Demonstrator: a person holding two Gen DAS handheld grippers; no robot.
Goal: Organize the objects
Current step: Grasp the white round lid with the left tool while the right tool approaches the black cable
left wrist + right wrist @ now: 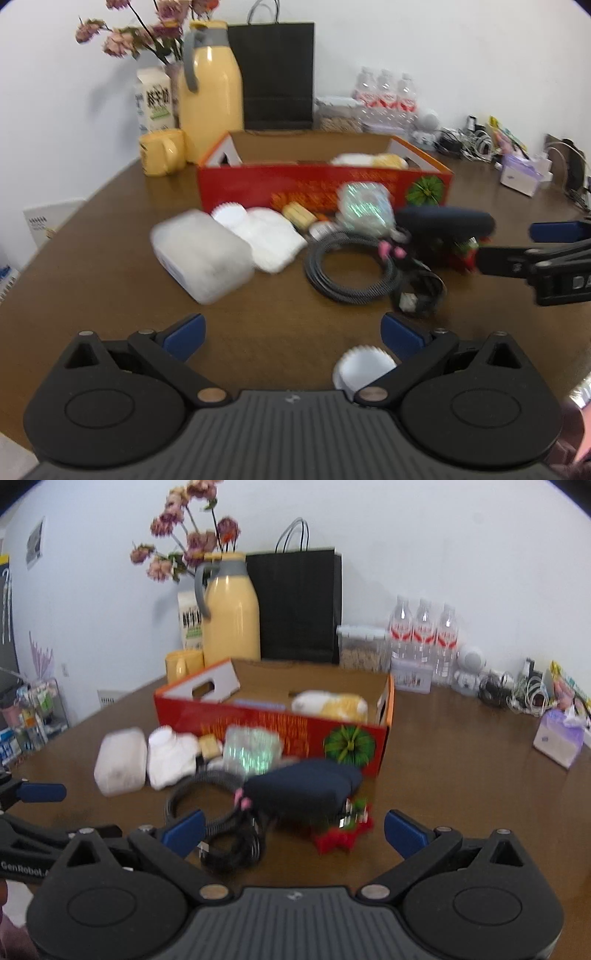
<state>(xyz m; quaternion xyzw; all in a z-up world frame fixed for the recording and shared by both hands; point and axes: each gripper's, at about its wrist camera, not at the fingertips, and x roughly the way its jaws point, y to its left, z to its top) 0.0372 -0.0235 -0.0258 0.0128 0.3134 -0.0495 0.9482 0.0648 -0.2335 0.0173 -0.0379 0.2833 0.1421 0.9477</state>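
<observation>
Left hand-held gripper (291, 338) wide open, empty, over table (110, 295); right hand-held gripper (293, 830) also spread, empty, "GenRobot" partly readable on the other unit. Loose items lie before red box (258, 723): dark pouch (306, 790), coiled cable (351, 273), white container (201, 254).

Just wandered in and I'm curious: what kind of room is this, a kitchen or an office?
Probably a home or office room, not clearly a kitchen: a wooden table against a white wall, holding a yellow jug, water bottles and tangled chargers.
</observation>
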